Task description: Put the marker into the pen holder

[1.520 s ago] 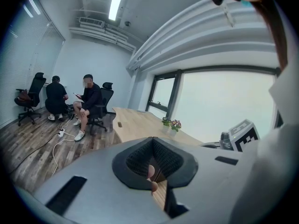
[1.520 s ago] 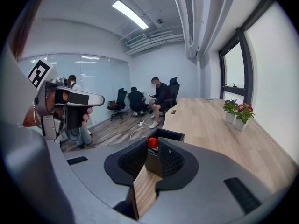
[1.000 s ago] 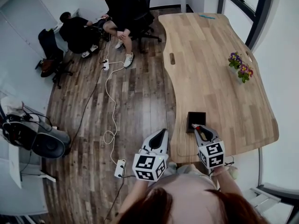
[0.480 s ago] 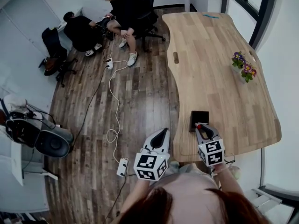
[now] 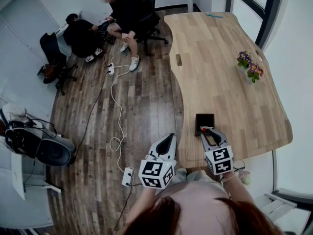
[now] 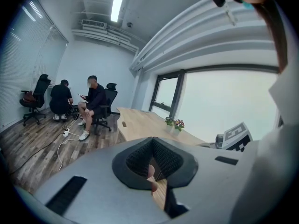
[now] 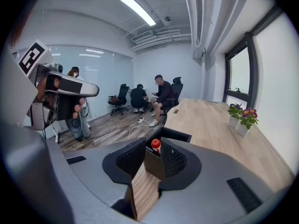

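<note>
A black square pen holder (image 5: 205,123) stands near the front edge of the wooden table (image 5: 234,82). The marker (image 5: 203,129), with a red cap, stands upright at the holder's near wall. In the right gripper view the marker's red cap (image 7: 155,145) shows above the pen holder's (image 7: 176,135) front wall, just past my fingertips. My right gripper (image 5: 209,134) (image 7: 152,158) is open, its jaws wider apart than the marker. My left gripper (image 5: 168,140) (image 6: 152,141) hangs over the floor left of the table, shut and holding nothing.
A pot of purple and yellow flowers (image 5: 249,67) stands at the table's right edge. White cables (image 5: 117,106) and a power strip (image 5: 127,176) lie on the wood floor. Two seated people (image 5: 122,9) and office chairs are far back left. Dark equipment (image 5: 49,151) sits at left.
The head view shifts slightly. Both grippers stay about where they were, the right one at the holder's near edge with the red cap at its tips.
</note>
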{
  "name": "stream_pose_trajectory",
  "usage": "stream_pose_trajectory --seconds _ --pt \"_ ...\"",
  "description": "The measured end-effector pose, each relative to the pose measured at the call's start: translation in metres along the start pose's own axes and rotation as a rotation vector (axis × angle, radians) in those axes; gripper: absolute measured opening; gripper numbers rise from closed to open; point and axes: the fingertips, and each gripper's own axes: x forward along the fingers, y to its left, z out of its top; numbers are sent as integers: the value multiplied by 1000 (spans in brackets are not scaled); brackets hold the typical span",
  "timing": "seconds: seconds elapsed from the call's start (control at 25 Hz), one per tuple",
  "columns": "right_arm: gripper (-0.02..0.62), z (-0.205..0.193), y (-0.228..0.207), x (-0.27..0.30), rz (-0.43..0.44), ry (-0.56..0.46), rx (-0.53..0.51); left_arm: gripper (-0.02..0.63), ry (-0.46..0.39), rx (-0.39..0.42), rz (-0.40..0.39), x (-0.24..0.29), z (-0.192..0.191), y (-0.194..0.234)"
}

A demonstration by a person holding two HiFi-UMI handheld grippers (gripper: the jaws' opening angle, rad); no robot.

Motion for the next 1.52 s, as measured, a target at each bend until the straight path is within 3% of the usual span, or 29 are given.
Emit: stream_pose_trajectory --seconds 0.68,1.52 --pt "64 28 -14 -48 -42 -139 -16 2 -11 60 -75 15 7 -42" --pt "20 29 -54 -107 -80 -264 73 2 -62 101 -30 12 15 -96"
